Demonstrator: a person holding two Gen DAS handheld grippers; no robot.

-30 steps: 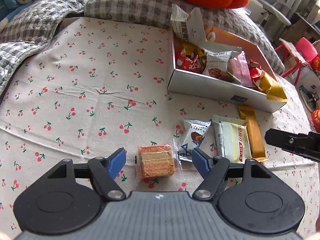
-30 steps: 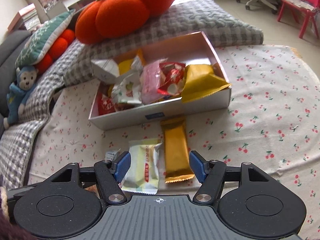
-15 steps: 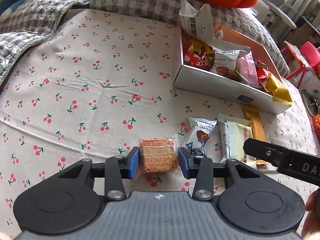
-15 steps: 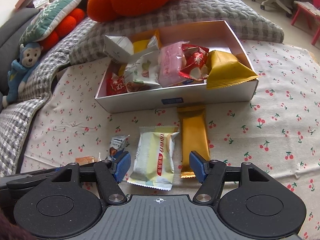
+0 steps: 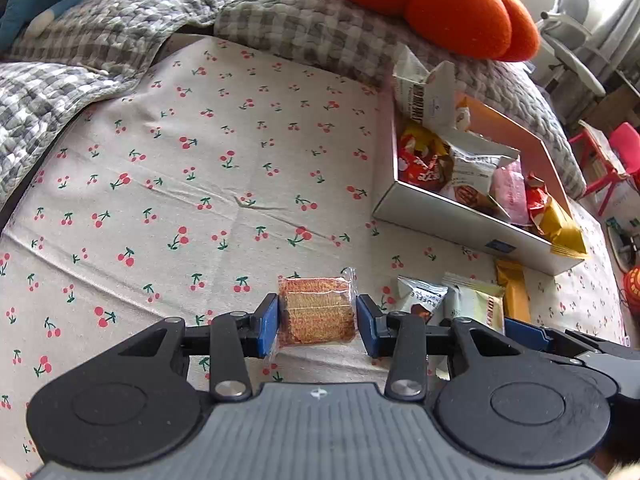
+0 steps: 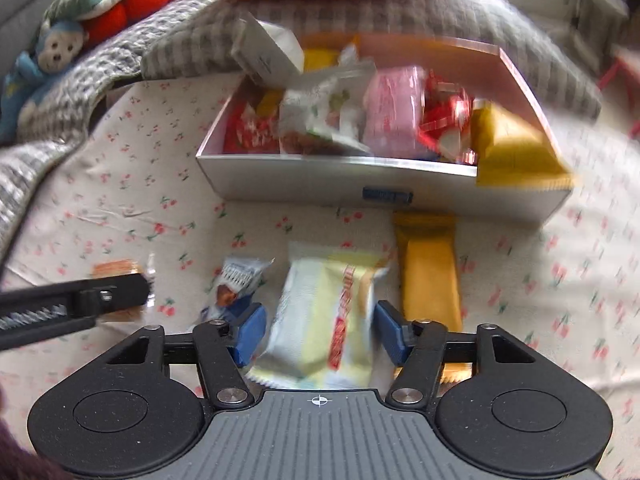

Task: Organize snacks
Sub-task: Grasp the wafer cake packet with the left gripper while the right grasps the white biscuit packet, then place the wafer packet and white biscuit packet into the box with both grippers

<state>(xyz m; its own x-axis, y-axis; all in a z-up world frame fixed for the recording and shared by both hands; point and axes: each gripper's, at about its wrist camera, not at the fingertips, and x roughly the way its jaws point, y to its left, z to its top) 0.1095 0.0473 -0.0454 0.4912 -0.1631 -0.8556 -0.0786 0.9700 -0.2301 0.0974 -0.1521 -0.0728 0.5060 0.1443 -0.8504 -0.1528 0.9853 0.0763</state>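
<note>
Since half a second ago: left gripper narrowed further onto the cake, blue pads now at both sides of the wrapper, left pad touching, right pad at the film edge with firm contact not certain. Right gripper advanced over the pale bar, which previously lay ahead of its fingertips; now straddled, jaws partly open, pads apart from the wrapper on both sides, nothing held. Right view smeared by motion blur. Pose: both grippers low over the cloth, pointing toward the box; right gripper just beside the left one, on its right, blue tip showing in the left view. Cake: rectangular, layered tan and orange-pink sponge in clear crinkled film, flat on the cloth. Pale bar: yellow-white glossy pillow pack with red lettering, between a small white-blue truffle packet and a gold bar, all three just in front of the box. Box: shallow, rigid, white outside, pinkish inside, filled with mixed foil and plastic packets, one yellow packet hanging over the front rim. Cloth: matte fabric, cherry print, lightly creased. Behind: grey checked quilt, orange plush cushion, blue monkey toy.
</note>
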